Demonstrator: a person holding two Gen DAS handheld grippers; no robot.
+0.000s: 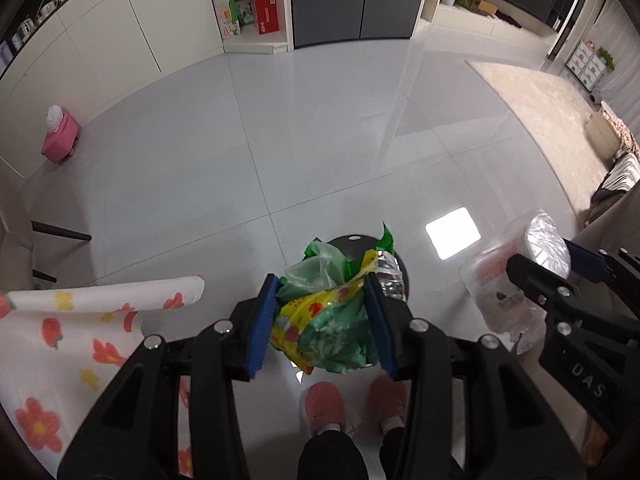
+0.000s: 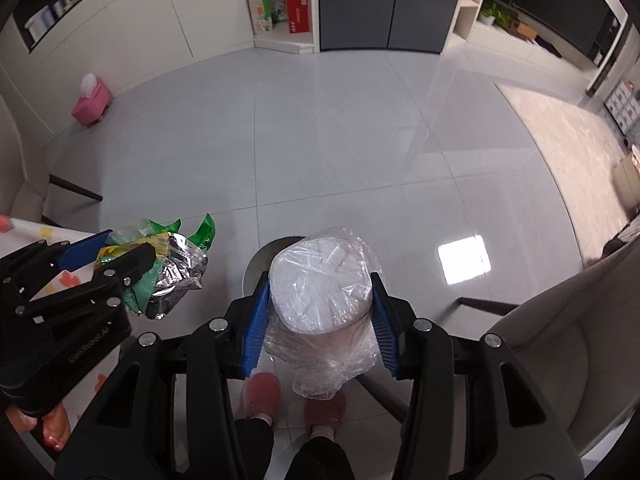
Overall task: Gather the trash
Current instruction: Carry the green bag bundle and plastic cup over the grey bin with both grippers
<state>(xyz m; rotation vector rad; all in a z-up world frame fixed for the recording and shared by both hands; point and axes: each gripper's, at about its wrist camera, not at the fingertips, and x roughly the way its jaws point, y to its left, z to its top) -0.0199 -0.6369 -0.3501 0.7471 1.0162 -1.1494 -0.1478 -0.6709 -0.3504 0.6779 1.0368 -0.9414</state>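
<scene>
My left gripper [image 1: 322, 322] is shut on a crumpled bundle of green, yellow and foil wrappers [image 1: 328, 320], held above a round black bin [image 1: 360, 246] on the floor. The same bundle of wrappers [image 2: 160, 276] shows at the left of the right wrist view, clamped in the left gripper [image 2: 116, 250]. My right gripper [image 2: 318, 316] is shut on a white round container wrapped in clear plastic [image 2: 320, 292], above a grey round bin lid [image 2: 264, 260]. That container [image 1: 546, 244] and the right gripper [image 1: 554, 266] appear at the right of the left wrist view.
A person's pink slippers [image 1: 324, 406] stand on the glossy white tile floor below both grippers. A flowered tablecloth [image 1: 72, 344] hangs at left. A pink stool [image 1: 60, 140] sits far left, a beige chair [image 2: 560, 340] at right, a rug [image 1: 532, 120] beyond.
</scene>
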